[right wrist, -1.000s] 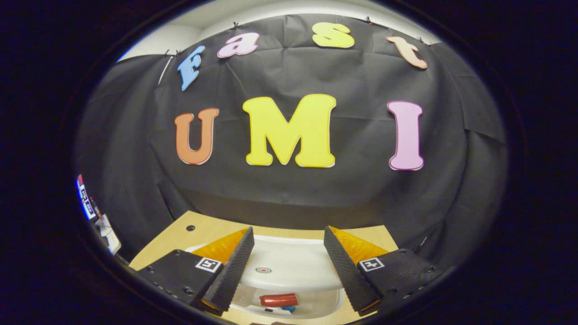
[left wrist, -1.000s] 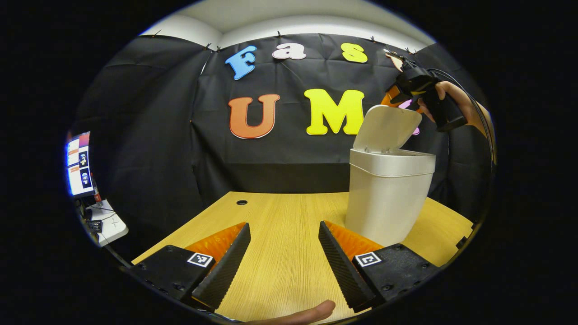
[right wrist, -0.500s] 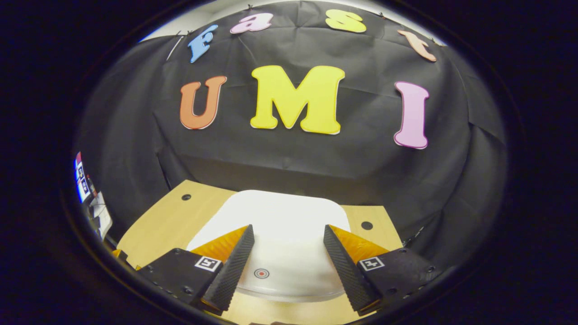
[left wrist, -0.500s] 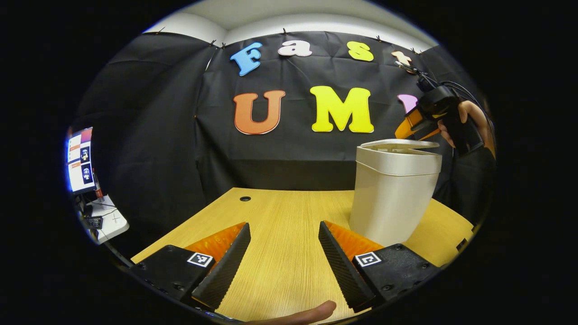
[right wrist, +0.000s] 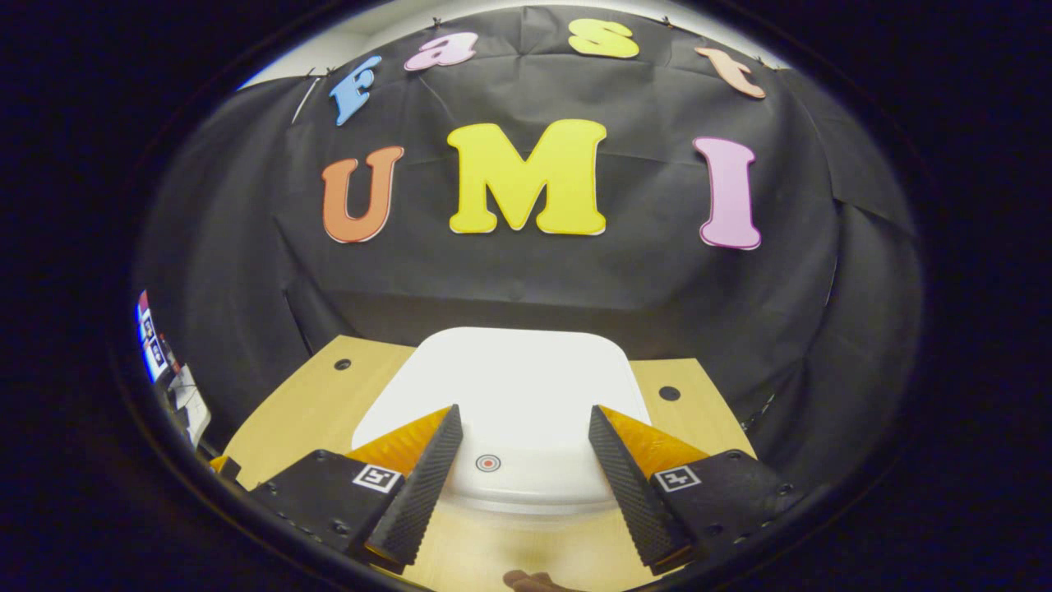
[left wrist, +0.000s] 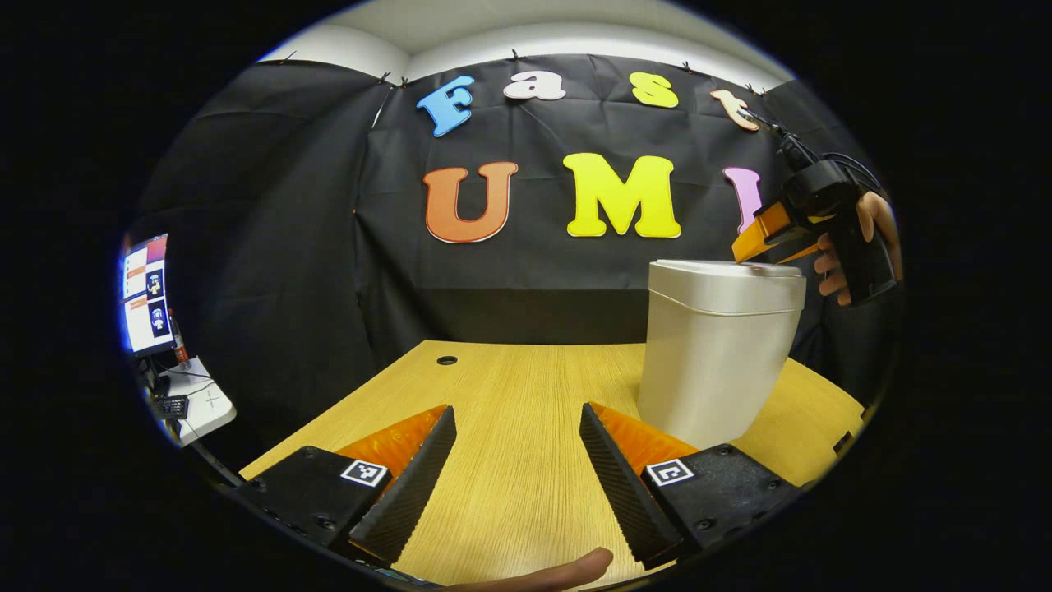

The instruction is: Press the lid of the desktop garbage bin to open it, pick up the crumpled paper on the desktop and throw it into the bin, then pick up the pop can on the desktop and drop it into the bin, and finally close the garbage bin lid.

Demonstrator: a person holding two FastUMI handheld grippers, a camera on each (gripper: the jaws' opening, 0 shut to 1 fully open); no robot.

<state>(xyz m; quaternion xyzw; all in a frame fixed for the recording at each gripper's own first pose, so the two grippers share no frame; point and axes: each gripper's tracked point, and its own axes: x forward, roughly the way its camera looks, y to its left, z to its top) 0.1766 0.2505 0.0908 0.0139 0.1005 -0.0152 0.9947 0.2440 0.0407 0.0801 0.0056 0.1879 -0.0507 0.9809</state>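
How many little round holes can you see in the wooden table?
2. In the right gripper view, one hole lies left of the bin and one right of it. The bin may hide others.

Bin lid is down, contents hidden. Right gripper fingertips sit at the lid edge; can't tell if they touch. Its holder's hand is cut off by the view edge. Monitor at far left too small and distorted to make out.

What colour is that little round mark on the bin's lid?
Red and white rings, like a tiny target, on the white lid. The right gripper view shows it best.
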